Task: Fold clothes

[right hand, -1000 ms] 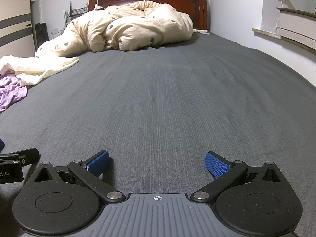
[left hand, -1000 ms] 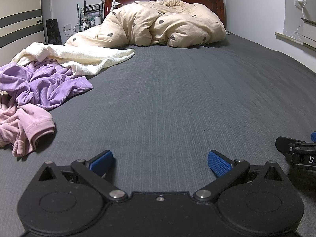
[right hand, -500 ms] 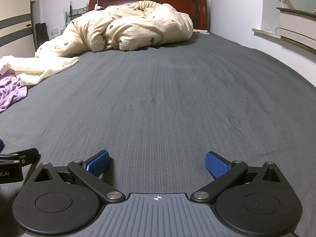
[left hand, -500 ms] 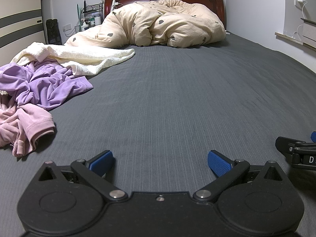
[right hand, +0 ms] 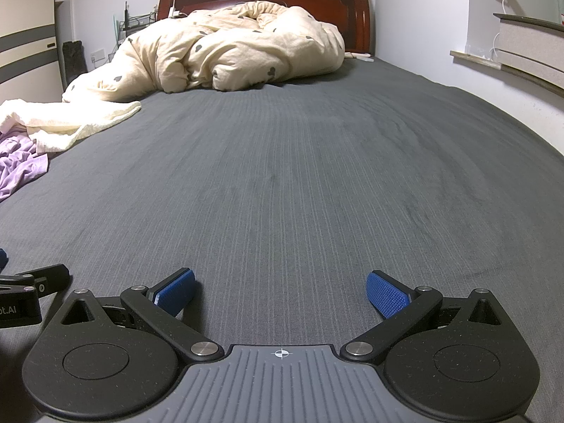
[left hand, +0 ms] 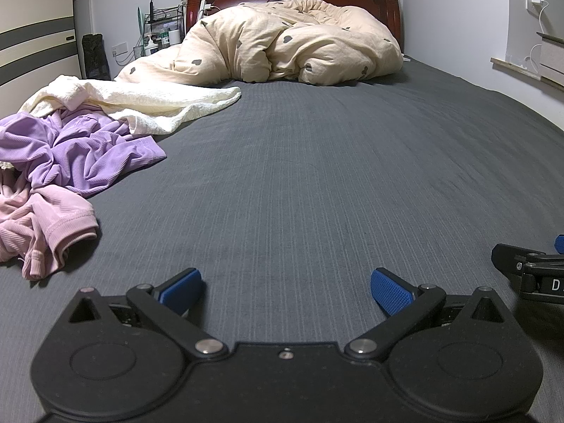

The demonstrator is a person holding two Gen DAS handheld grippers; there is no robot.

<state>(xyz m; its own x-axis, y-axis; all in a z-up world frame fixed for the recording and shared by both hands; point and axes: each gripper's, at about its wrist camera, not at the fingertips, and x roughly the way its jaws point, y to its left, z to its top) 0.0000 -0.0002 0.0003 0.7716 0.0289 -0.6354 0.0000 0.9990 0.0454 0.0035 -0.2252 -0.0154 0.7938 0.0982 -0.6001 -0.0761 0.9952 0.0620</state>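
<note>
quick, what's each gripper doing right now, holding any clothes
Left gripper: open, holding nothing, over the bare grey bedsheet.
Right gripper: open, holding nothing, also over the bedsheet.

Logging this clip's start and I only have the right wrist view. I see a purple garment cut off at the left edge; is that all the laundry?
Observer: No. The left wrist view shows a pink garment nearer than the purple garment, both crumpled on the dark grey bedsheet.
Operator: Is either one in the left gripper?
Observer: No, the left gripper is open and empty, with bare sheet between its blue pads.
Operator: What about the cream cloth?
Observer: The cream cloth overlaps the far side of the purple garment, and its own far edge runs up to the heart-print duvet.
</note>
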